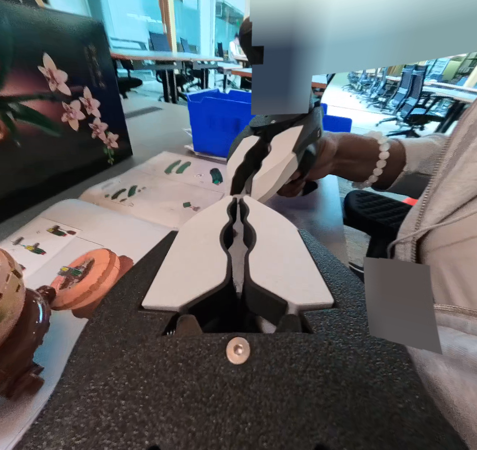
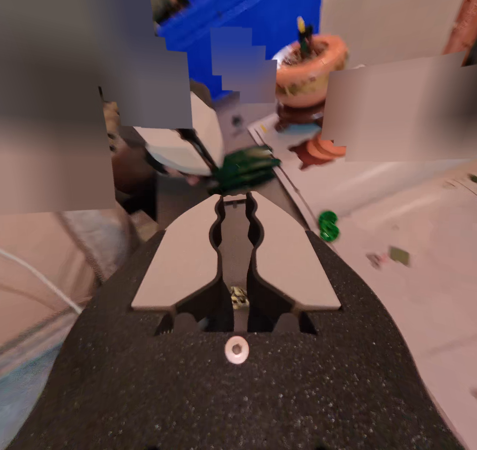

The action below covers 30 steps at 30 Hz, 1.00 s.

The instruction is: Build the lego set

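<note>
In the right wrist view my left gripper (image 2: 214, 172) is shut on a dark green leaf assembly (image 2: 247, 166), blurred. In its own view the left gripper (image 1: 237, 201) shows its fingers nearly together, and the leaves are hidden under them. My right gripper (image 2: 234, 196) has its tips against the leaves with a small light grey piece (image 2: 233, 199) clamped between them. It also shows in the left wrist view (image 1: 240, 192), tip to tip with the left gripper. The terracotta lego pot (image 2: 309, 76) stands on a brown base with a short stem.
An open instruction booklet (image 1: 154, 192) lies on the grey table, with a loose green piece (image 2: 327, 226) on it. A dark box with an orchid picture (image 1: 51, 102) stands at the left, a blue bin (image 1: 219, 123) behind. Orange discs (image 1: 85, 283) lie at the left.
</note>
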Each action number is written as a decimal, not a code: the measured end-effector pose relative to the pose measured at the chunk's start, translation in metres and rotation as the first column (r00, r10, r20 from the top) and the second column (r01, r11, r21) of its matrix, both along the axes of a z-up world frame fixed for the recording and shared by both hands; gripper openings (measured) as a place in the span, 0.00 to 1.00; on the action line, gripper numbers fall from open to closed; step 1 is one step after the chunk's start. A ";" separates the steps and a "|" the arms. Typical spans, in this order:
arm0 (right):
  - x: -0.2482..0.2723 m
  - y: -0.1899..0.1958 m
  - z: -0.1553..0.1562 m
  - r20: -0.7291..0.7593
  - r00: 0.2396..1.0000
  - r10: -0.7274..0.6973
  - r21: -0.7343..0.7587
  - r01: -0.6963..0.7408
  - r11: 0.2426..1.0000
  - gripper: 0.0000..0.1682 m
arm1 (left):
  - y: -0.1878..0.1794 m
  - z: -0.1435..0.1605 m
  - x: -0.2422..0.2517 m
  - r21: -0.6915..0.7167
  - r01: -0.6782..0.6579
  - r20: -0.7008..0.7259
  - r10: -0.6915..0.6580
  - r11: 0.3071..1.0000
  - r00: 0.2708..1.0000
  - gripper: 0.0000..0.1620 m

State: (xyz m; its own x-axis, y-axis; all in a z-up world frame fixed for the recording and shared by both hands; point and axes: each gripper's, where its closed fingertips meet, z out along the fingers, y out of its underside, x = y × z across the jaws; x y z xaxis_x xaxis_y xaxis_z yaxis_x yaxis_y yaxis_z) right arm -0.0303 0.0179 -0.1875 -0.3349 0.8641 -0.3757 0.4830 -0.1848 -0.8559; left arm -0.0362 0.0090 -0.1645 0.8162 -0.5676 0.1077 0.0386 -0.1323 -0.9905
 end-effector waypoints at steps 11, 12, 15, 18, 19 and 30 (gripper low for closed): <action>-0.002 0.002 -0.021 0.030 0.999 -0.013 0.168 0.008 0.986 0.09 | -0.037 0.016 -0.045 -0.012 -0.174 -0.141 0.171 0.985 0.975 0.18; -0.003 0.001 -0.020 0.023 1.000 -0.009 0.164 0.005 0.986 0.09 | -0.040 0.014 -0.064 -0.046 -0.272 -0.163 0.261 0.961 0.951 0.19; -0.003 0.003 -0.022 0.023 1.000 -0.008 0.212 0.003 0.977 0.09 | -0.056 0.005 -0.127 -0.150 -0.578 -0.280 0.526 0.802 0.803 0.21; -0.001 0.002 -0.020 0.015 1.000 0.008 0.231 -0.012 0.973 0.09 | -0.078 -0.025 -0.175 -0.286 -0.758 -0.455 0.614 0.586 0.645 0.23; 0.000 0.002 -0.018 0.010 1.000 0.014 0.232 -0.016 0.973 0.09 | -0.079 -0.036 -0.180 -0.336 -0.771 -0.475 0.610 0.541 0.634 0.25; 0.011 0.016 -0.005 -0.043 0.999 -0.002 0.234 0.012 0.972 0.09 | -0.077 -0.078 -0.207 -0.384 -0.865 -0.567 0.656 0.324 0.498 0.19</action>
State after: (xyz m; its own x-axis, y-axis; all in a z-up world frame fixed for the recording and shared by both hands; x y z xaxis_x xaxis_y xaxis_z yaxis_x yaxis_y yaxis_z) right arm -0.0195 0.0337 -0.1928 -0.3398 0.9287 -0.1487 0.4449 0.0194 -0.8954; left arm -0.2429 -0.0684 -0.2430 0.8898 0.4249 -0.1665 0.2012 -0.6927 -0.6926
